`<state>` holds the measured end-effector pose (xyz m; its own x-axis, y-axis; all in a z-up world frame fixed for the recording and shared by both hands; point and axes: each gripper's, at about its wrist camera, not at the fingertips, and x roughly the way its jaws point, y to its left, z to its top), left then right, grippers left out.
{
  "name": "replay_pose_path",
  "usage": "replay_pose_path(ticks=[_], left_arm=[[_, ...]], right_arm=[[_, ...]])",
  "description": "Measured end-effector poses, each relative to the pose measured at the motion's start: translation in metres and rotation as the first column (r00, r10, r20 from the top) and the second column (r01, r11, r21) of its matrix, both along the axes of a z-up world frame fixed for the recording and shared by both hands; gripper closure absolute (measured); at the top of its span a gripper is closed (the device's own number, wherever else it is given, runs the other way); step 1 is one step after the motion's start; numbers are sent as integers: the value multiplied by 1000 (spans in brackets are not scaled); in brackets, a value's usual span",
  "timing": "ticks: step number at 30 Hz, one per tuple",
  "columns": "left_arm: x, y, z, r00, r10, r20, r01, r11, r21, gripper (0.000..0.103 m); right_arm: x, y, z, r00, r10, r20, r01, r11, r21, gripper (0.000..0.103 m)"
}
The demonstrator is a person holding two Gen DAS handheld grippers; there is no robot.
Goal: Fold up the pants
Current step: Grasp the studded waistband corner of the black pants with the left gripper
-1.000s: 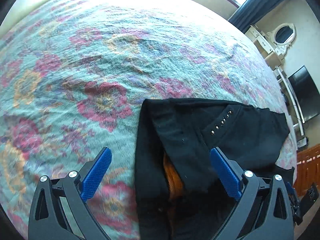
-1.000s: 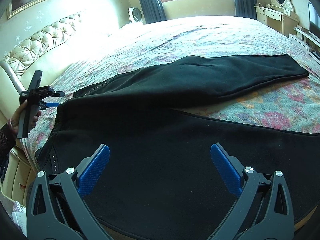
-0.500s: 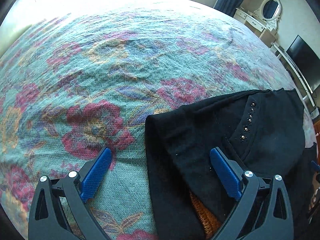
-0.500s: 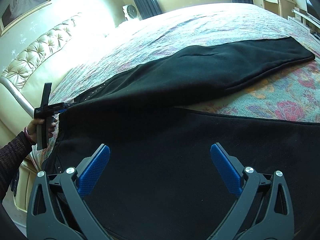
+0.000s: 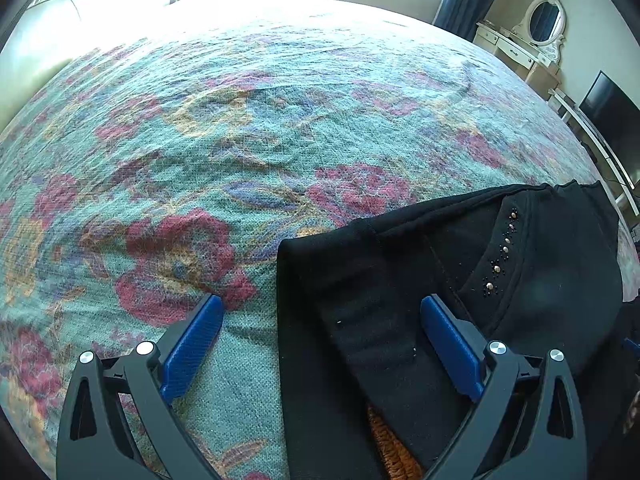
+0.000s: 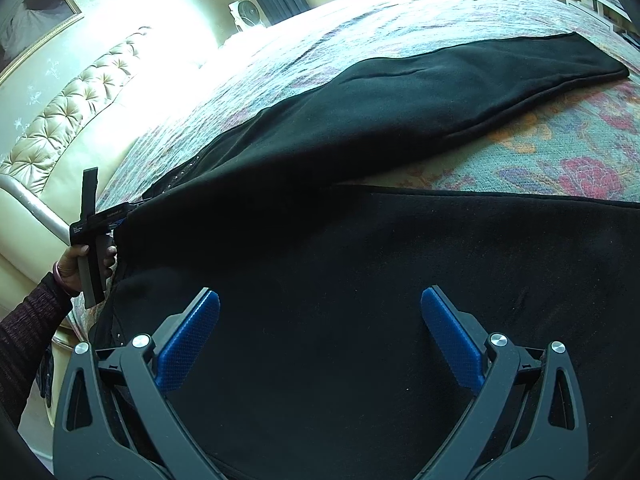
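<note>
Your black pants (image 6: 360, 208) lie spread across the floral bedspread (image 5: 240, 128), with 1 leg stretched away toward the far side of the bed and the other running across nearer to you. Your left gripper (image 5: 320, 328) sits at the waistband corner of the pants, its 2 blue fingers (image 5: 192, 344) spread wide and gripping nothing: 1 finger is over bare bedspread just beside the pants' edge, the other over the black fabric near a row of small metal studs (image 5: 502, 252). An orange inner lining (image 5: 392, 448) peeks out at the waist opening. Your right gripper (image 6: 320, 340) is over the broad black cloth of the near leg, its fingers likewise wide apart and empty. From that view your left hand (image 6: 80, 264) shows at the pants' waist end, next to the tufted cream headboard (image 6: 60, 128).
</note>
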<state>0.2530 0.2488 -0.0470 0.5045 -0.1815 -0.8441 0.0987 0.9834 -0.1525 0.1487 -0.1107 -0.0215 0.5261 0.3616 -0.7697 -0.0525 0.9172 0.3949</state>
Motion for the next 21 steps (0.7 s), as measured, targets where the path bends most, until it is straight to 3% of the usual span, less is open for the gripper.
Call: replay_pose_path(ticks=[6, 10, 14, 16, 18, 19, 21], left_arm=[[6, -12, 2, 998, -48, -33, 51, 997, 65, 5], [14, 1, 9, 998, -54, -36, 51, 996, -72, 5], [13, -12, 10, 991, -131, -19, 129, 989, -76, 7], [12, -21, 10, 987, -162, -13, 161, 986, -47, 42], [13, -19, 10, 988, -152, -12, 151, 987, -59, 46], [15, -16, 10, 990, -143, -11, 142, 988, -67, 54], [16, -7, 11, 992, -127, -14, 125, 987, -103, 61]], right_arm=[[-1, 2, 1, 1000, 2, -5, -2, 1000, 14, 2], [-1, 5, 1, 1000, 11, -8, -10, 1000, 15, 2], [0, 5, 1, 1000, 15, -14, -14, 999, 30, 2], [4, 3, 3, 1000, 27, -14, -26, 999, 42, 2], [8, 1, 7, 999, 38, -4, -38, 998, 46, 2], [13, 0, 11, 999, 54, 5, -54, 997, 48, 2], [30, -2, 20, 993, 110, 40, -113, 991, 74, 2]])
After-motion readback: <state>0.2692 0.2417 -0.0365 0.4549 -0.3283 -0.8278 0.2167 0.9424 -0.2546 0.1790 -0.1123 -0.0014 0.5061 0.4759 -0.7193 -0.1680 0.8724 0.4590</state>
